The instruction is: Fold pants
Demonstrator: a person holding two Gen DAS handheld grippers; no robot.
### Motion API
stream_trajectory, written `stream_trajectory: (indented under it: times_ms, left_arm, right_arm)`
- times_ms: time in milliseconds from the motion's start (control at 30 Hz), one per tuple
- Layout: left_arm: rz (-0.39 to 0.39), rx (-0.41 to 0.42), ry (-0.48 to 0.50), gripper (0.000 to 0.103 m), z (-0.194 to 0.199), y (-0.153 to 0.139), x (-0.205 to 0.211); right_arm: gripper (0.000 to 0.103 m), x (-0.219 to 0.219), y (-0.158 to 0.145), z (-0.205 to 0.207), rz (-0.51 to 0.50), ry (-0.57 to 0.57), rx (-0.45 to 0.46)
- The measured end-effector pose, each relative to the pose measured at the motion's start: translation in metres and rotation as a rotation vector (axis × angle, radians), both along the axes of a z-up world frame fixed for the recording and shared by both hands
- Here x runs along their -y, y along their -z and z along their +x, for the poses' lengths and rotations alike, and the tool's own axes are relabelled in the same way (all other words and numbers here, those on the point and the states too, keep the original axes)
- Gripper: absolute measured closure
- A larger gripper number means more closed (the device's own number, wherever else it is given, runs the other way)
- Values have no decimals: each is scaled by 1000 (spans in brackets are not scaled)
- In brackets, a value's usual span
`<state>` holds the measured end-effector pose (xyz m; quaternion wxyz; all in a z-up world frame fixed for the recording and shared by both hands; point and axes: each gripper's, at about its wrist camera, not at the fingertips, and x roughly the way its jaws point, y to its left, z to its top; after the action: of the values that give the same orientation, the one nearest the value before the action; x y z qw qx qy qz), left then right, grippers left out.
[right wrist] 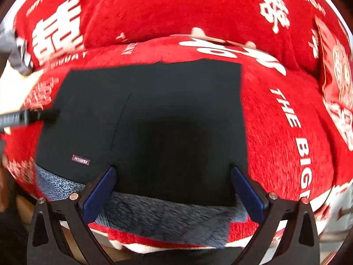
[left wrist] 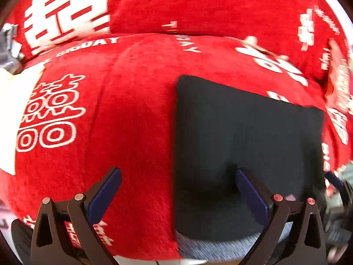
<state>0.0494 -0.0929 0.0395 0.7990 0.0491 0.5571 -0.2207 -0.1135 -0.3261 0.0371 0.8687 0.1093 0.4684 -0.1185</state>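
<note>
My right gripper (right wrist: 172, 187), wide open and empty, hangs right over the folded pants (right wrist: 154, 119) (left gripper (left wrist: 178, 192), likewise open, straddles their left edge).

Your left gripper (left wrist: 178, 176) has its two blue fingers (left wrist: 106, 195) spread wide apart, with nothing held between them. Your right gripper (right wrist: 173, 174) is wide open too and holds nothing. The tip of your left gripper pokes in at its far left side.
</note>
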Motion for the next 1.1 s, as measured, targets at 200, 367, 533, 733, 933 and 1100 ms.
stream_trajectory:
  times_ms: [200, 367, 533, 733, 933, 1100]
  left_arm:
    - [-66, -60, 93, 0, -4, 10, 9]
    - [-122, -125, 118, 0, -2, 23, 24]
    - [-132, -131, 102, 0, 1, 32, 39]
    - [-97, -25, 188, 33, -19, 13, 53]
    - [-31, 49, 211, 58, -27, -4, 57]
    - [-65, 27, 186, 63, -21, -19, 39]
  right_arm:
    - [0, 62, -4, -10, 147, 114, 61]
    - [0, 79, 26, 12, 271, 47, 21]
    - [0, 83, 49, 23, 401, -16, 82]
    - [20, 54, 36, 29, 291, -94, 52]
    - [46, 40, 10, 24, 275, -84, 78]
    - [49, 13, -24, 18, 224, -130, 126]
